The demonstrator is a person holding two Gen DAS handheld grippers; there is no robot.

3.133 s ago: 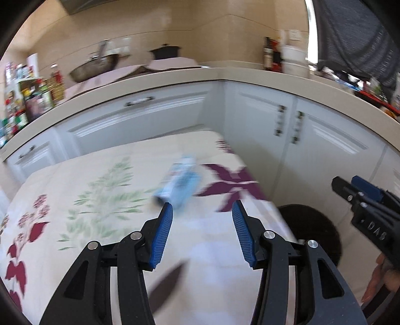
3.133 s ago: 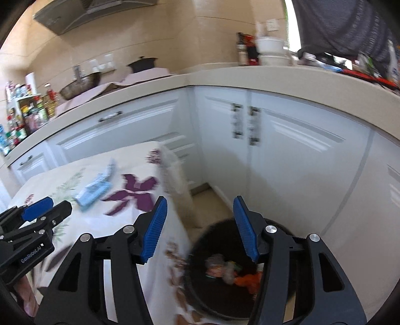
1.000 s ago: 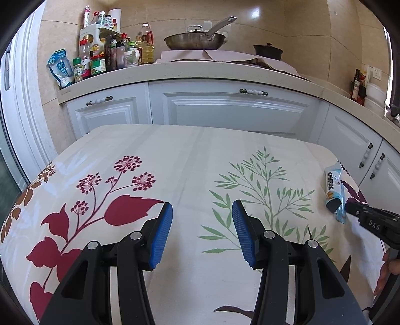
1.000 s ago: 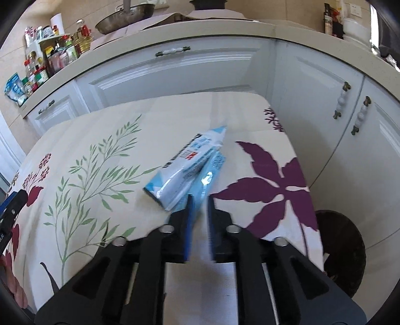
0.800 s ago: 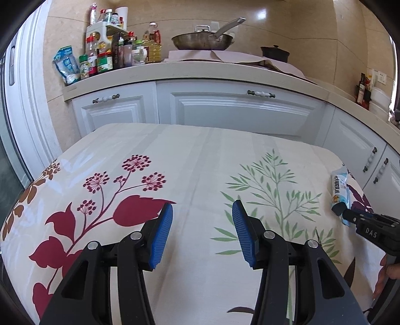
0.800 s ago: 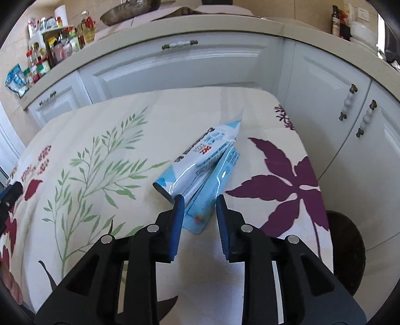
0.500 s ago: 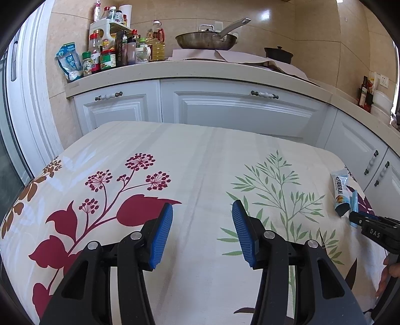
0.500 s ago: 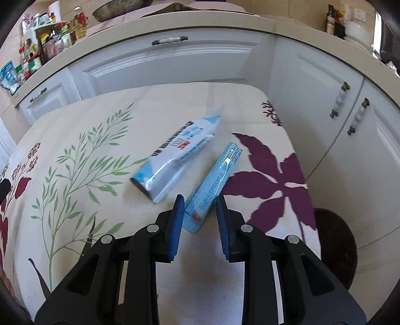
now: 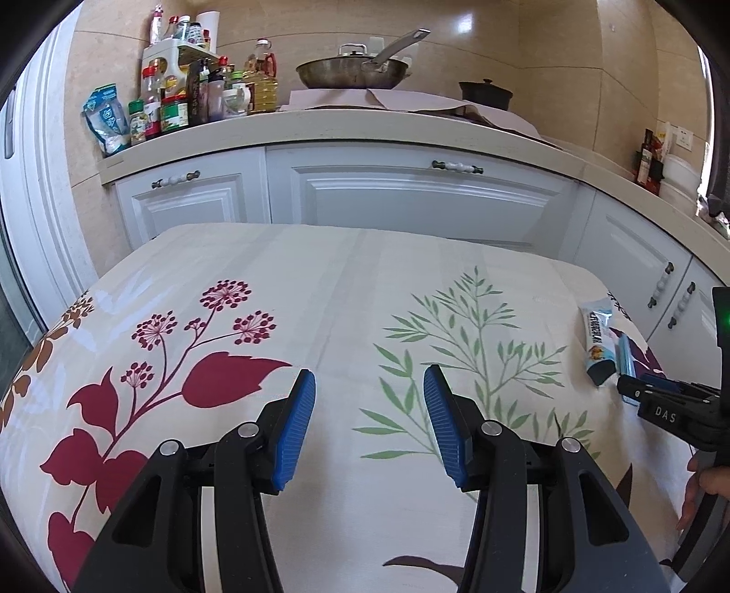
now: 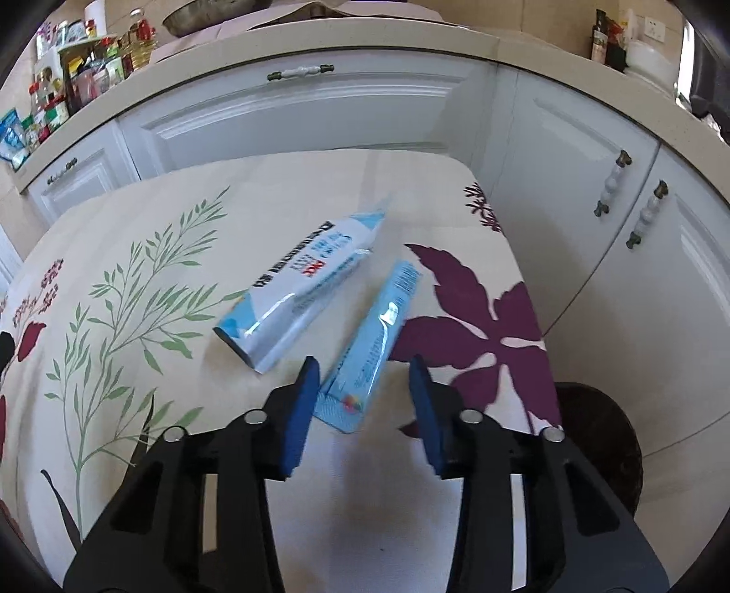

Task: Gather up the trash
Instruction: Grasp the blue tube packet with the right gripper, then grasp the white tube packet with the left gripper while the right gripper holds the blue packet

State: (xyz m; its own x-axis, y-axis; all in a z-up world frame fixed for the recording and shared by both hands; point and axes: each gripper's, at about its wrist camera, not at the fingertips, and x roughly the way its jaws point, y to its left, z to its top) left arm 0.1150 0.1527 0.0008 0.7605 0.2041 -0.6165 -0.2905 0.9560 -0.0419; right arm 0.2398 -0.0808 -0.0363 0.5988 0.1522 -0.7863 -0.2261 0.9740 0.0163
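right gripper [image 10: 362, 397]: jaws have just been opening; the slim blue wrapper [image 10: 381, 328] sits between the pads, apparently loose
left gripper [image 9: 369, 424]: open, empty, over the tablecloth [image 9: 319, 283]
where: both wrappers near the table's right edge, bin [image 10: 597, 447] just past it
tip: I'd close on the wrapper's near end
feel: crinkly glossy film; white-blue pouch [image 10: 301, 287] is puffier

Bright daylight fills both views. Glare patches sit on the tiled wall [image 9: 465, 27] and a soft sheen on the tablecloth [image 9: 346, 292]. Fisheye distortion bends the countertop [image 10: 319, 36] — corners vignette black. The blue wrapper [image 10: 374, 346] is slightly blurred — shadows are faint.
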